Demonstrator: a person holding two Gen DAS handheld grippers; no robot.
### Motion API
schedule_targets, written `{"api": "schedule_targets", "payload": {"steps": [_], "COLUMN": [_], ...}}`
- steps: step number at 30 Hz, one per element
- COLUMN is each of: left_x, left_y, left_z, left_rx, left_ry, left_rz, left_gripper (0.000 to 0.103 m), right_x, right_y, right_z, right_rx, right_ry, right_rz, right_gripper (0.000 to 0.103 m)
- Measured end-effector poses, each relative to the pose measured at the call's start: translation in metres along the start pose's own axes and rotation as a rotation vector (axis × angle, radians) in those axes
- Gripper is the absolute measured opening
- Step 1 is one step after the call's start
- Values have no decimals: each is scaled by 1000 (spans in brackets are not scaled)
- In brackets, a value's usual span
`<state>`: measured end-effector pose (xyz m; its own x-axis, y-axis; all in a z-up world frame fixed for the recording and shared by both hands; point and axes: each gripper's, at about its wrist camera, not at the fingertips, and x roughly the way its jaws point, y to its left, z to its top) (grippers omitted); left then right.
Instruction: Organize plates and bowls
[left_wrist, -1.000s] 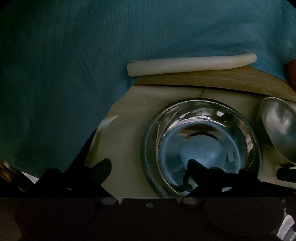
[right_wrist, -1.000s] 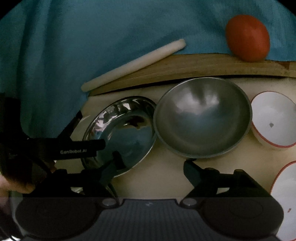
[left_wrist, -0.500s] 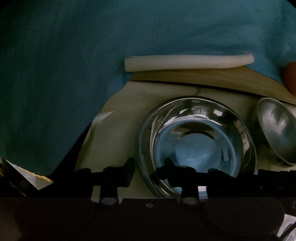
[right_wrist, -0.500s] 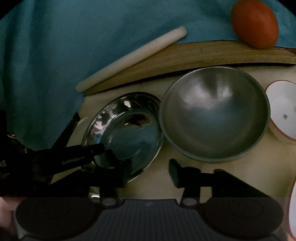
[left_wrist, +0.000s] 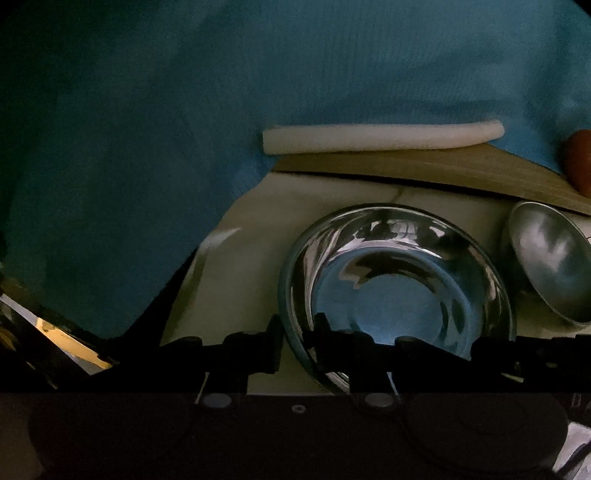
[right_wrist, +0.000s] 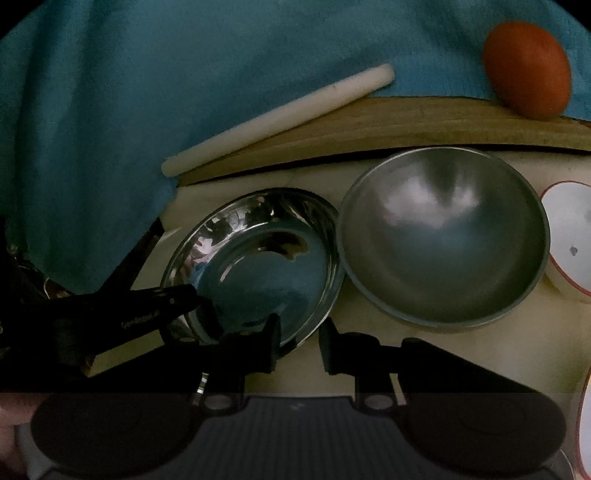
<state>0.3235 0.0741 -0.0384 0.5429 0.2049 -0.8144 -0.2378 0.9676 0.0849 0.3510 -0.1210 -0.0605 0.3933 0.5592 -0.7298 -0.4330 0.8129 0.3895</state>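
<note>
Two pairs of tongs meet on one polished steel bowl (left_wrist: 399, 291) standing on the pale, smooth bench (left_wrist: 255, 258).

Left tongs (left_wrist: 297, 341): the jaws have just been closing and now straddle the near-left rim of the bowl, one finger outside the wall and one inside. They are clenched on the thin rim.

Right tongs (right_wrist: 297, 338): the jaws have also just been closing. One finger lies inside the bowl and the other outside, across its near-right rim. A narrow gap remains between the outer pad and the wall, so whether the pads press cannot be told from the right wrist view.

The bowl is round and shallow, with a flat base, a flared lip and a mirror finish that reflects blue.

Just to its right stands a matte steel bowl (right_wrist: 443, 236). It is deeper, hemispherical and brushed grey, and the two rims nearly touch.

Further right lies a white dish (right_wrist: 569, 240) with a red edge line.

Behind the bowls runs a raised wooden board (right_wrist: 369, 125) with a visible grain. On its far side rest a white cylindrical rod (right_wrist: 277, 118), a smooth red-orange ovoid (right_wrist: 528, 70) and a ribbed teal cloth (right_wrist: 147, 92), which drapes over the bench's far-left corner.
</note>
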Motion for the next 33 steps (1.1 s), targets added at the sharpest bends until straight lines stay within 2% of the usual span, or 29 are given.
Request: {"api": "schedule_targets", "payload": {"steps": [16,25,33], "left_x": [-35,-57,-82], "left_y": [2,5,7], "left_z": [-11,-24,-48], "left_rx": [-11,6,38], "left_ry": [-83,-87,-62], "left_rz": [5,-10,-14], "left_gripper": [17,18,20], "right_x": [-32,-51,-74], "right_y": [0,5,4], "right_z": [-8,-19,-35], "right_rx": [-57,-99,-160], "right_ry": [-60,-67,-17], "right_rz": [27,39,98], "right_gripper": [25,26,27]}}
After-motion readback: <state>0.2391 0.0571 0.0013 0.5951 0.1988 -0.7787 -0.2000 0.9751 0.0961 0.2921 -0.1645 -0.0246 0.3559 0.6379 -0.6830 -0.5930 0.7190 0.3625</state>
